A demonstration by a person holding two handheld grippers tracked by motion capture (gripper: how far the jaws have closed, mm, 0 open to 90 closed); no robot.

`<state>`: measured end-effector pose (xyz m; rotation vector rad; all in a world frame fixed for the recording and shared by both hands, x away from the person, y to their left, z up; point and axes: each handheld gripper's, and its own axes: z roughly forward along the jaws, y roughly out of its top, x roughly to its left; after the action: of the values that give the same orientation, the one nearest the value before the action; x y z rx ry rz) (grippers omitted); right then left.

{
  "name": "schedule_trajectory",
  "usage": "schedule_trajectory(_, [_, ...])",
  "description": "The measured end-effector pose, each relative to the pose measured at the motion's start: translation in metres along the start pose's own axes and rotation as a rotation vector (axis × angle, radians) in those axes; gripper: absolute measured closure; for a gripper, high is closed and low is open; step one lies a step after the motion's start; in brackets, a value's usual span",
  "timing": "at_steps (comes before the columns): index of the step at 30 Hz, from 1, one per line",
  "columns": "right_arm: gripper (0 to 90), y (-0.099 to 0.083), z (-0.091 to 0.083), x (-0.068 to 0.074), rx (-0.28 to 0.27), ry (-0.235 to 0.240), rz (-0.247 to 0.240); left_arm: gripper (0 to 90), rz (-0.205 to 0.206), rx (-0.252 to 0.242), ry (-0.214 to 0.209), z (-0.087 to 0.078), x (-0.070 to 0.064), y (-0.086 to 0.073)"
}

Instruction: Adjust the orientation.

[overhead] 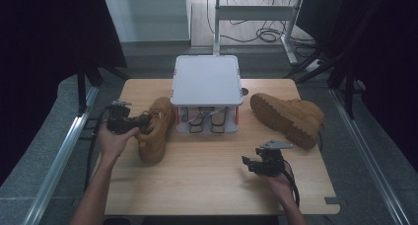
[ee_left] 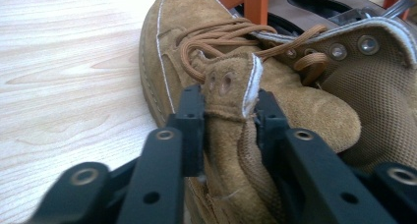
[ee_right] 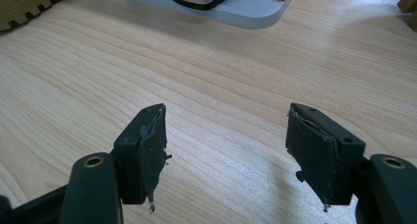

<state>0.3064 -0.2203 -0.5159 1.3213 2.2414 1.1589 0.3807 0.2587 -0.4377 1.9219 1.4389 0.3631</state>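
A tan suede boot (overhead: 154, 130) stands on the wooden table (overhead: 207, 185) at the left, beside a small white rack (overhead: 207, 79). My left gripper (overhead: 140, 121) is shut on the boot's tongue (ee_left: 228, 86), with one jaw on each side of it, laces (ee_left: 221, 35) just beyond. A second tan boot (overhead: 288, 116) lies tipped on its side at the right, sole facing the rack. My right gripper (overhead: 250, 163) hovers open above bare table (ee_right: 221, 86) near the front right, nothing between its pads (ee_right: 150, 145).
The white rack has a flat top shelf, orange posts (ee_left: 255, 3) and a lower shelf holding a pair of shoes (overhead: 207, 120). Metal rails (overhead: 64, 146) run along both table sides. A desk frame and cables (overhead: 266, 35) stand beyond the far edge.
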Motion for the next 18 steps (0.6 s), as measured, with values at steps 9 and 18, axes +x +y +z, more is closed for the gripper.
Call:
schedule_trajectory(9, [32.1, 0.0, -0.001, -0.002, -0.001, -0.003, 0.006, 78.7, -0.031, -0.032, 0.005, -0.013, 0.008, -0.01])
schedule_trajectory(18, [32.2, 0.0, 0.0, 0.0, -0.005, -0.004, 0.004, 80.2, -0.041, -0.092, -0.072, -0.054, 0.013, -0.027])
